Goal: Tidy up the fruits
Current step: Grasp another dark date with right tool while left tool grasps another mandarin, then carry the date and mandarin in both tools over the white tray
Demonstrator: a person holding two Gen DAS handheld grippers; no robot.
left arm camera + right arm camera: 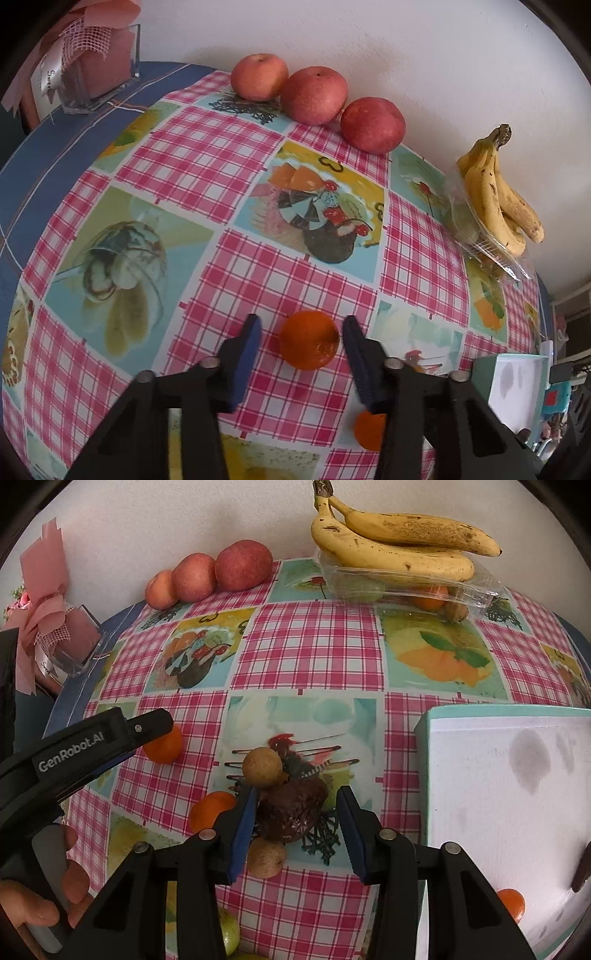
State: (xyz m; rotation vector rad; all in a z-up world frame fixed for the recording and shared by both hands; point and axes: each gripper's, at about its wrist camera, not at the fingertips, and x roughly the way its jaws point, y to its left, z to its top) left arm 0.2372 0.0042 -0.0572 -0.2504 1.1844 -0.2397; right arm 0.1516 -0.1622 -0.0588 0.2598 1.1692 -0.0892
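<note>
My left claw [301,345] straddles an orange [309,339], pads apart; right claw [295,821] gapes round a dark fruit [291,810] — brown balls [262,768] crowd it.

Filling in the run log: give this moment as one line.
left gripper: jaws astride round orange, not gripping | right gripper: jaws astride dark brown avocado, not gripping | white box: one orange inside

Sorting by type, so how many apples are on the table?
3, in a row along the wall at the table's far edge: left apple, middle apple, right apple. Others may sit outside the views.
</note>
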